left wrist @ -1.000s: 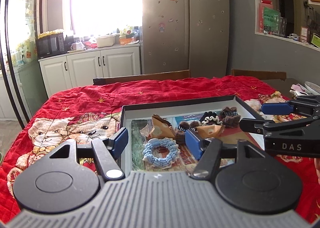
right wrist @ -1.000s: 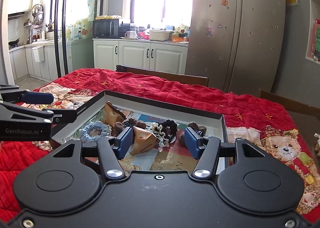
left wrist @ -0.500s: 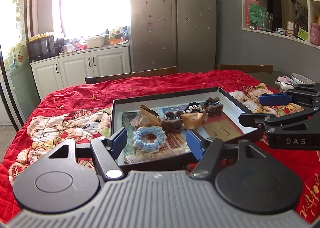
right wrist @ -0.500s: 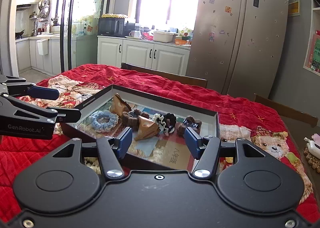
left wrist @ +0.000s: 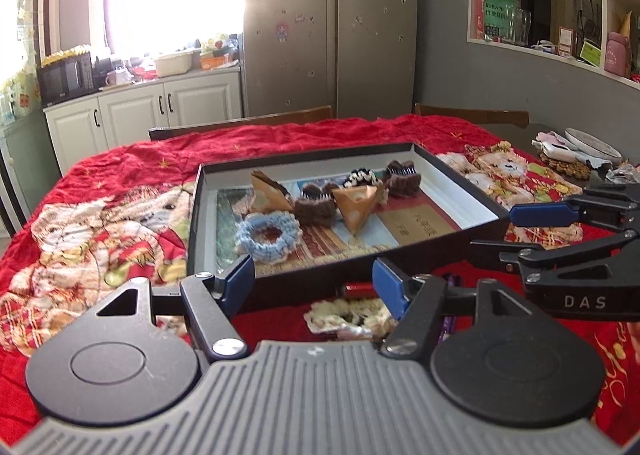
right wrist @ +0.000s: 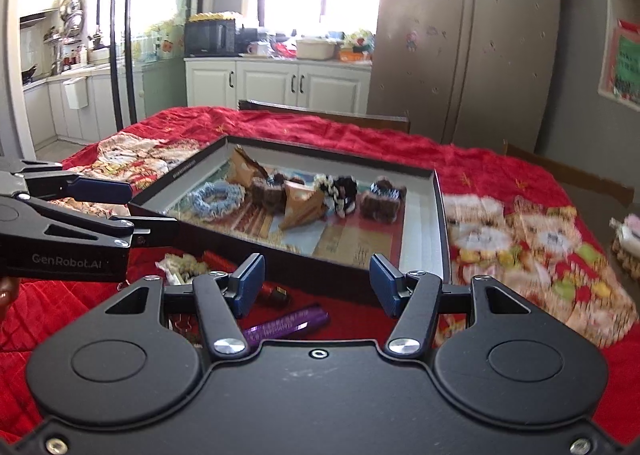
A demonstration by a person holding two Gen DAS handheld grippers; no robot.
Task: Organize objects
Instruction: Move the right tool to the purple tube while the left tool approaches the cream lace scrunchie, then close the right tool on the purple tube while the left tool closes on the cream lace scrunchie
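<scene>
Fingers of the left gripper [left wrist: 314, 287], blue-padded, stand wide apart with nothing between them, as seen from the left wrist; they hang just before the near wall of a shallow black rectangular box [left wrist: 452, 171] with pale inner walls. This box rests on a red quilted cloth with bear prints [left wrist: 120, 223] that covers the worktop. Inside the box lie a light-blue crocheted ring [left wrist: 267, 232], two tan paper cones [left wrist: 358, 208], a brown knitted hair clip [left wrist: 316, 205] between the cones, a black-and-cream scrunchie [left wrist: 362, 176] and a second brown clip [left wrist: 403, 174] toward the far wall. A cream-and-dark crocheted piece [left wrist: 348, 317] lies on the cloth outside the box, just in front of the left gripper's right finger. The right gripper [left wrist: 520, 229] enters from the right edge, beside the box's right near corner, its fingers apart.

Right wrist view: the right gripper [right wrist: 316, 281] likewise holds its fingers wide and empty, poised over the cloth before the near wall of the box [right wrist: 438, 215]. On the cloth below lie a purple foil-wrapped stick [right wrist: 288, 323] and a small red and black stick [right wrist: 270, 293]. The left gripper [right wrist: 132, 209] reaches in from the left, near the box's left corner.
</scene>
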